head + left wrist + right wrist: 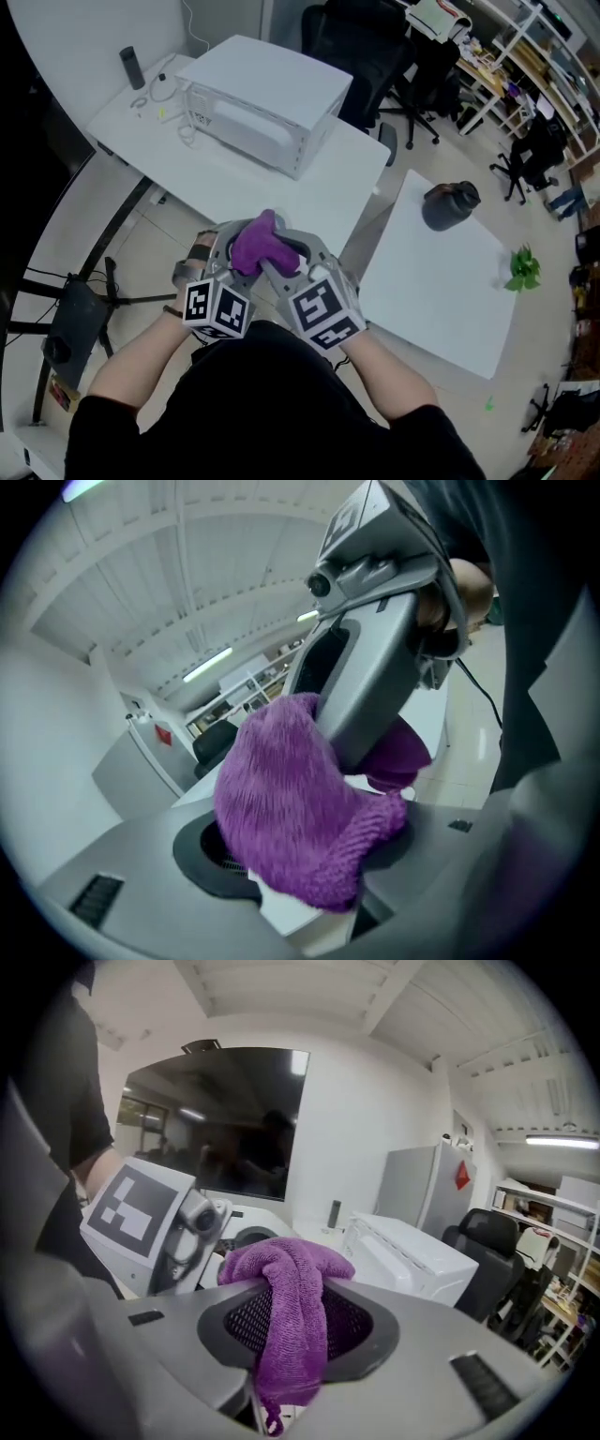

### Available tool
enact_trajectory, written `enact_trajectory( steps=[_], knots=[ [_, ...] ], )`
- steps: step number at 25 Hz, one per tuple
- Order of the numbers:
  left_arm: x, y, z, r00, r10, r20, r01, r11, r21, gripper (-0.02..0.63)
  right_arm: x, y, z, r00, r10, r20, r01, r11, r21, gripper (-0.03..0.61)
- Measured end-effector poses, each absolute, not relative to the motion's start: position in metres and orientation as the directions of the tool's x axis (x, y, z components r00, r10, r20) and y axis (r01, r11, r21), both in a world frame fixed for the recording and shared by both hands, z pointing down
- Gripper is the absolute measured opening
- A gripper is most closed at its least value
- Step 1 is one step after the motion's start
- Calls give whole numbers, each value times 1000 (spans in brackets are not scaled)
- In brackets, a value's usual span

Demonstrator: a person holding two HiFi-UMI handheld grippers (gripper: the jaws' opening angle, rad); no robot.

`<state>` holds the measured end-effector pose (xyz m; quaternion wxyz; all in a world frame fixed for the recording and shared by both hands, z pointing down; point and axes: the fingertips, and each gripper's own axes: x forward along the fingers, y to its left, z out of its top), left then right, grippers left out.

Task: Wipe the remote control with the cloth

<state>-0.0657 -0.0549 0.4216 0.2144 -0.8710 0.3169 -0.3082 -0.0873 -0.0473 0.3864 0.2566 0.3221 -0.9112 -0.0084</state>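
The purple cloth (256,243) is bunched between my two grippers, which I hold close together in front of my chest. My right gripper (289,255) is shut on the cloth (292,1321), which hangs down through its jaws. My left gripper (228,255) is shut on a white block, the remote control (298,909). The cloth (291,799) drapes over it and hides most of it. In the left gripper view the right gripper's grey fingers (370,682) press down into the cloth from above.
A white table (309,192) ahead carries a white box-shaped appliance (262,103), cables and a dark cylinder (131,67). A second white table (441,291) on the right holds a dark jug (450,204) and a green plant (523,269). Office chairs (366,42) stand behind. A stand (84,305) is on the floor at left.
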Motion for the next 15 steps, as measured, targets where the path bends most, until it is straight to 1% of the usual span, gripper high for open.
enact_trajectory(
  steps=[3,8,13,15],
  knots=[
    [-62,-51,418,622,-680,390,-395,-701,-594,252,-99,-40,396,-665,-559,495,-553,814,176,130],
    [-63,-41,416,636,-671,381,-372,-699,-610,252,-68,-59,399,-588,-629,509,-619,754,218,130],
    [-65,-36,411,640,-672,371,-399,-704,-587,252,-34,-83,396,-518,-698,494,-692,682,237,129],
    [-67,-39,410,649,-667,367,-442,-723,-531,252,-27,-86,381,-524,-726,445,-717,658,229,129]
  ],
)
